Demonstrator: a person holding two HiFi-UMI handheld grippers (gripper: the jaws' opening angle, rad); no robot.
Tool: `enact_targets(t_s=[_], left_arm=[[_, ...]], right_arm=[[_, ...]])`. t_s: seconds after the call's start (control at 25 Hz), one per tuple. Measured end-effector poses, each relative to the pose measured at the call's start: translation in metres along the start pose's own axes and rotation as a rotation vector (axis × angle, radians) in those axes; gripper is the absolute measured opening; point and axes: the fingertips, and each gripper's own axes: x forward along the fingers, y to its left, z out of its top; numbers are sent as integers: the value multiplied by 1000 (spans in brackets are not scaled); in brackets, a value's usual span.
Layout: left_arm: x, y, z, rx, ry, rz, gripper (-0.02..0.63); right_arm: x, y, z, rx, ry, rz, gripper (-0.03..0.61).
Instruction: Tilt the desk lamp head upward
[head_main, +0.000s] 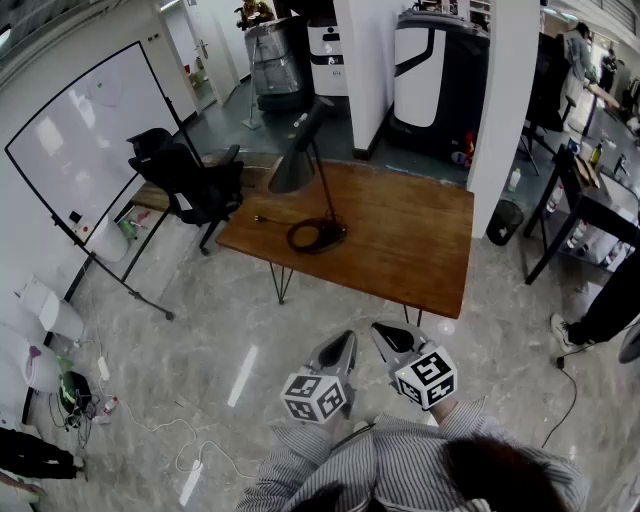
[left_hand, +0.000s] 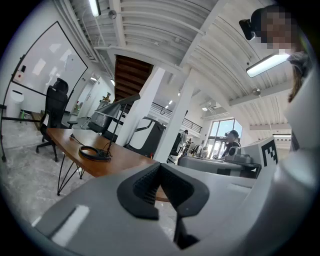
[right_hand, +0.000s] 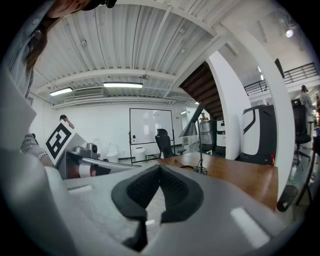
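Both of your grippers have their jaws pressed together with nothing between the pads: the left gripper (head_main: 343, 345) (left_hand: 160, 168) and the right gripper (head_main: 386, 336) (right_hand: 159, 170) sit side by side in front of your striped shirt (head_main: 400, 470), close to each other and roughly level. The dark grey desk lamp with a cone shade (head_main: 292, 160) (left_hand: 120, 105) (right_hand: 193, 125) stands well ahead of both sets of jaws, a little to the left of the left pair, towards the far-left part of the brown wooden table on thin black legs (head_main: 410, 245) (left_hand: 122, 161) (right_hand: 245, 176). Its shade points downward on the slanted thin stem, and its round base (head_main: 317, 236) (left_hand: 95, 152) rests on the top, with a dark cord (head_main: 268, 219) running left from it. Between your jaws and the lamp lie a stretch of grey marbled floor (head_main: 300, 330) and the near half of the table top. Beyond the lamp, to the left of the jaws, a black office chair on castors (head_main: 190, 185) (left_hand: 52, 107) (right_hand: 164, 142) stands against the table's far-left corner, and a whiteboard in a black frame (head_main: 90, 130) (left_hand: 45, 60) (right_hand: 150, 125) leans further left. A white square pillar (head_main: 505, 100) rises ahead and to the right of the right jaws, just past the table's right end, with a black waste bin (head_main: 505, 220) at its foot. White cables (head_main: 170, 430) trail over the floor down to your left.
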Motion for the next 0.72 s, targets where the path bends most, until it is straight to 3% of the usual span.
enact_targets(t_s=[0.72], left_arm=[[14, 9, 5, 16, 6, 16, 0]], right_arm=[[9, -12, 1, 21, -15, 9, 2]])
